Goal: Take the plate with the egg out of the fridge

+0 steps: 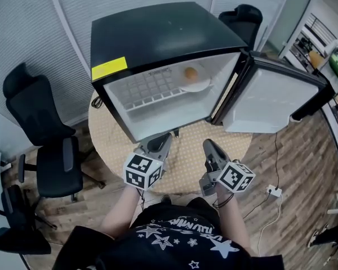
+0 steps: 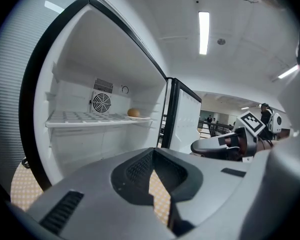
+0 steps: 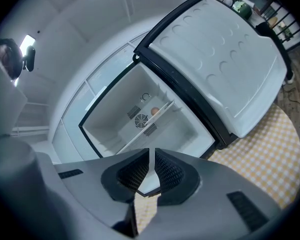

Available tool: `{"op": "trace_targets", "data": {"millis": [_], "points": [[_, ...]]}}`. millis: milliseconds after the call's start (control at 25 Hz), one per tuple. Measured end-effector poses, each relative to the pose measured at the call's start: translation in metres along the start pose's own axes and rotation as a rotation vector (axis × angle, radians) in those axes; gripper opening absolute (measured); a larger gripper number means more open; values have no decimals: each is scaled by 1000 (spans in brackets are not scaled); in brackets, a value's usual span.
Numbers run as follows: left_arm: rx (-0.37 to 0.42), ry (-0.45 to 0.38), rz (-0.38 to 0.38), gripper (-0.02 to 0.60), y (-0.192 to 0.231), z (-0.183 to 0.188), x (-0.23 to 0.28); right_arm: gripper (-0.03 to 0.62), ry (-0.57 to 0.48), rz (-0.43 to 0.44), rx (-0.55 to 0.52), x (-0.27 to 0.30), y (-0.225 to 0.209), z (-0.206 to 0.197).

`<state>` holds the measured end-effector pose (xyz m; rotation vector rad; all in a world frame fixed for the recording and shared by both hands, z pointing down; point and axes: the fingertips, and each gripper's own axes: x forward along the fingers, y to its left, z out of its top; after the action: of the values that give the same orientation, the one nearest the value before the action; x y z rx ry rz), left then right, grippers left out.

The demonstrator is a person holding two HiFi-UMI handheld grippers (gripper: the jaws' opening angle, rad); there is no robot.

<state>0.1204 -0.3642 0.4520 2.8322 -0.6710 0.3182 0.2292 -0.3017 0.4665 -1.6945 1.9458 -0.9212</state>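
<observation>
Plate [image 1: 198, 85] with egg [image 1: 191, 72] sits at the right end of the shelf [image 1: 149, 89] in the open fridge [image 1: 158, 32]. Left tool [image 1: 159, 141] and right tool [image 1: 209, 145], closed and empty, hover over the bench [image 1: 186, 159]. The plate is probably light, rigid and breakable, and the egg may roll. Grip the near rim and keep it level.

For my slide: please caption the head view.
Open fridge, egg on plate on its shelf; left tool and right tool shut before it.

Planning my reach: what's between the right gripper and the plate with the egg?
Head view: only bare tablecloth and the open fridge's empty lower space lie between the right gripper and the plate; nothing blocks.
</observation>
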Motion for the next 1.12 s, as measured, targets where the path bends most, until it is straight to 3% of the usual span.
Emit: {"op": "trace_targets", "data": {"millis": [200, 480, 720, 880, 1120], "points": [[-13, 5, 45, 8, 6, 2, 14, 32, 31, 29, -21, 19, -6, 15], [-32, -21, 156, 8, 15, 16, 26, 42, 82, 162, 21, 54, -5, 44], [-46, -33, 239, 8, 25, 22, 33, 119, 110, 263, 39, 82, 3, 59], [-53, -39, 279, 8, 31, 24, 36, 156, 104, 311, 103, 99, 9, 70], [-43, -42, 309, 8, 33, 28, 42, 210, 94, 310, 287, 120, 3, 84]]}}
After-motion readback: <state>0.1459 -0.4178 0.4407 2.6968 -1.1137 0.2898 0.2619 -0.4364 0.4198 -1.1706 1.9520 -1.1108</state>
